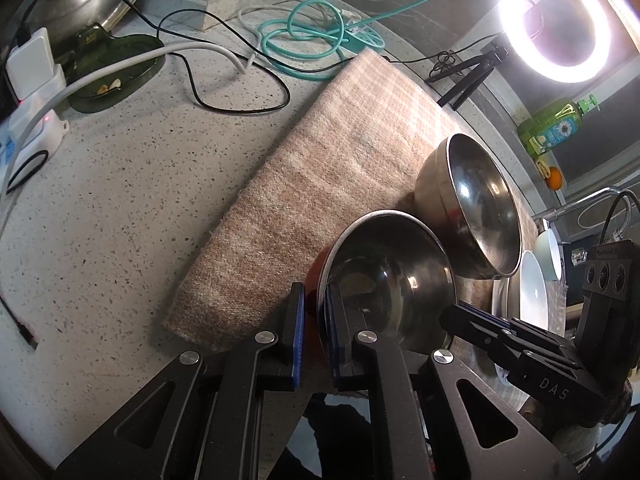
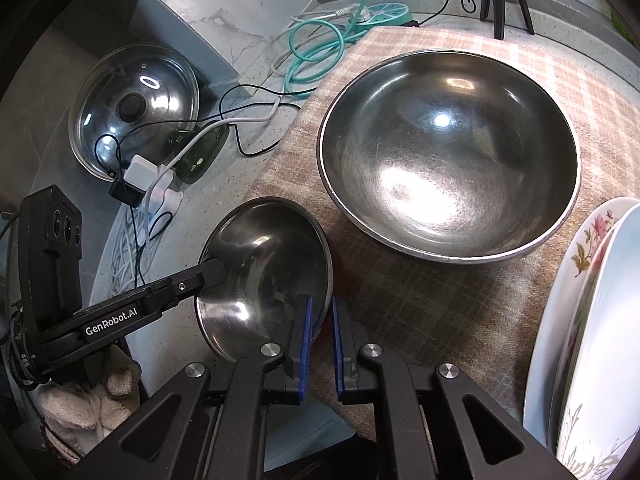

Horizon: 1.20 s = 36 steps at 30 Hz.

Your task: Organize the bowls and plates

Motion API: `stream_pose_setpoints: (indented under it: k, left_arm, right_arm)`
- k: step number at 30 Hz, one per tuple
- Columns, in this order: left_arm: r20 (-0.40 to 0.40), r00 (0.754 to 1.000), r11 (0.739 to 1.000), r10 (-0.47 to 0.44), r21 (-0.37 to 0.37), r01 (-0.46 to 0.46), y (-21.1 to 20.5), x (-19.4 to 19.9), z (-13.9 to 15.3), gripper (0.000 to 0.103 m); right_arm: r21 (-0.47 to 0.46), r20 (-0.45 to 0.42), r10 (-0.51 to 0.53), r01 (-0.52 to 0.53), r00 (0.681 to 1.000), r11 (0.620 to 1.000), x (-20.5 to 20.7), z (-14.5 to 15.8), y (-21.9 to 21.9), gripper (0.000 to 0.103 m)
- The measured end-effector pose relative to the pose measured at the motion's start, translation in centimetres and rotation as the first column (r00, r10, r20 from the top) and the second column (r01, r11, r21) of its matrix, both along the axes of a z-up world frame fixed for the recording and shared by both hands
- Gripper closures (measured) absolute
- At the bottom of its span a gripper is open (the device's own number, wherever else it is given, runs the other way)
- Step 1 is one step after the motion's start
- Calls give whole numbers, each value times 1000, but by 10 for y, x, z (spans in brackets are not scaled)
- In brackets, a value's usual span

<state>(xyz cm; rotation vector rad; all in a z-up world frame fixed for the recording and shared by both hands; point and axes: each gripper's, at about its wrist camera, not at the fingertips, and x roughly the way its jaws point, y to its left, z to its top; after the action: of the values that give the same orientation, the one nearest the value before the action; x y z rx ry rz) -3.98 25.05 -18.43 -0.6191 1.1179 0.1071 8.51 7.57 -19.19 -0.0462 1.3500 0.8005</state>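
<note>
Your left gripper [image 1: 316,312] and right gripper [image 2: 320,320] both pinch the small bowl's [image 2: 256,256] rim. It sits on the cloth [image 1: 320,168], beside the large bowl [image 2: 448,152].

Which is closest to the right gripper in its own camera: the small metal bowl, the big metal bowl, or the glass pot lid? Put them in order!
From the right gripper:
1. small metal bowl, its rim between the fingers, just left.
2. big metal bowl, on the checked cloth, ahead and right.
3. glass pot lid, far left, leaning by the wall.
</note>
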Motion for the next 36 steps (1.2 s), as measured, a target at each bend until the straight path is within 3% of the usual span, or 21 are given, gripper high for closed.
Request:
stream_pose_setpoints:
  k: [9, 21, 36]
  left_arm:
    - [4, 1000, 1000, 7, 25, -7, -2, -2, 6, 95]
    - [65, 998, 998, 21, 64, -25, 5, -3, 36, 95]
    - [145, 989, 992, -36, 127, 18, -3, 27, 78, 95]
  right_arm:
    - [-3, 37, 22, -22, 999, 1000, -3, 5, 2, 94]
    - [41, 67, 37, -40, 997, 998, -4, 32, 11, 94]
    - [96, 84, -7, -1, 996, 995, 19, 63, 2, 94]
